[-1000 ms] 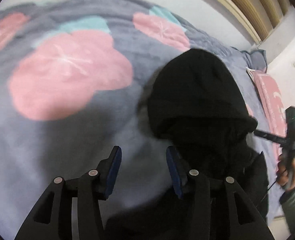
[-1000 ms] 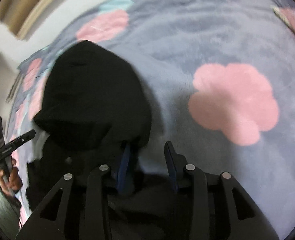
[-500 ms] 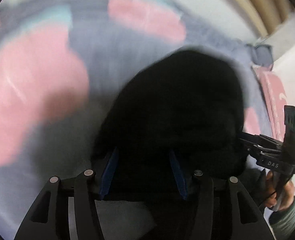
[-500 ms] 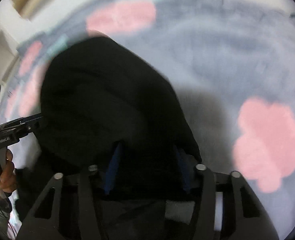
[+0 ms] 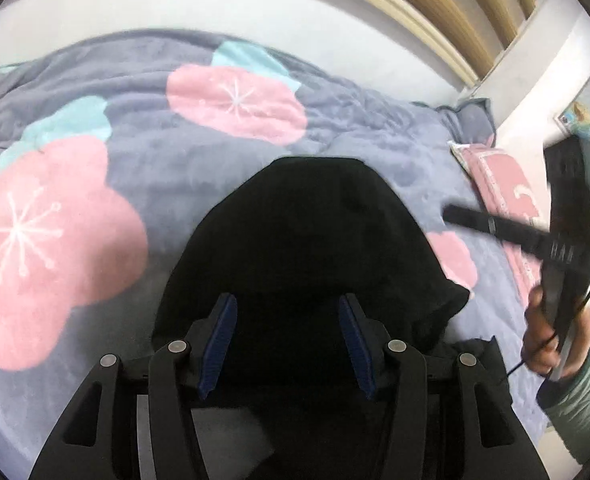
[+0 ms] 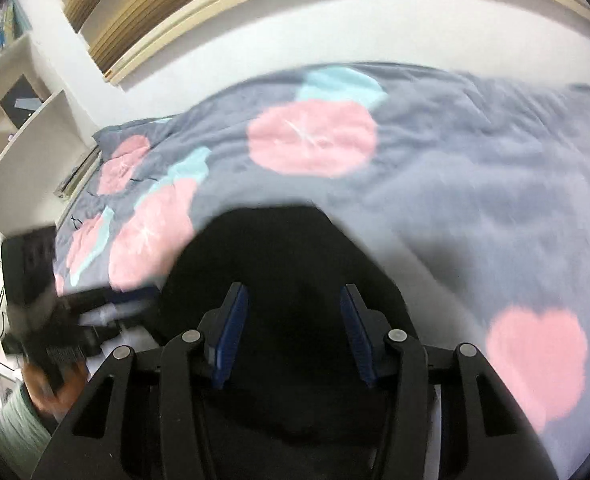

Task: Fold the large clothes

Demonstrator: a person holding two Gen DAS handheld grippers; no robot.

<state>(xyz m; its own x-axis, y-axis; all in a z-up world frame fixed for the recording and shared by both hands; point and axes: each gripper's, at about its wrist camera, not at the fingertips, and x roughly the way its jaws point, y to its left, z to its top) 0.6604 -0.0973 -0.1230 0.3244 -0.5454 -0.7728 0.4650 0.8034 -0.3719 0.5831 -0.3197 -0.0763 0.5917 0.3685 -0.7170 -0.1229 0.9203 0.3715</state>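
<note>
Garment: my black hooded garment (image 5: 315, 240) lies on the bed, soft and matte, its rounded hood domed ahead of both grippers.
Blanket: plush grey blanket (image 5: 155, 152) with pink flowers.
Left gripper (image 5: 287, 340): blue ribbed pads spread wide over the dark cloth.
Right gripper (image 6: 293, 334): spread wide likewise.

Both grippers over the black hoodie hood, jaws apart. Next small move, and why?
Probably lower both and close on the hood's edge: the left gripper and right gripper are open, holding nothing, and the black hoodie lies between their fingers on the blanket.
</note>
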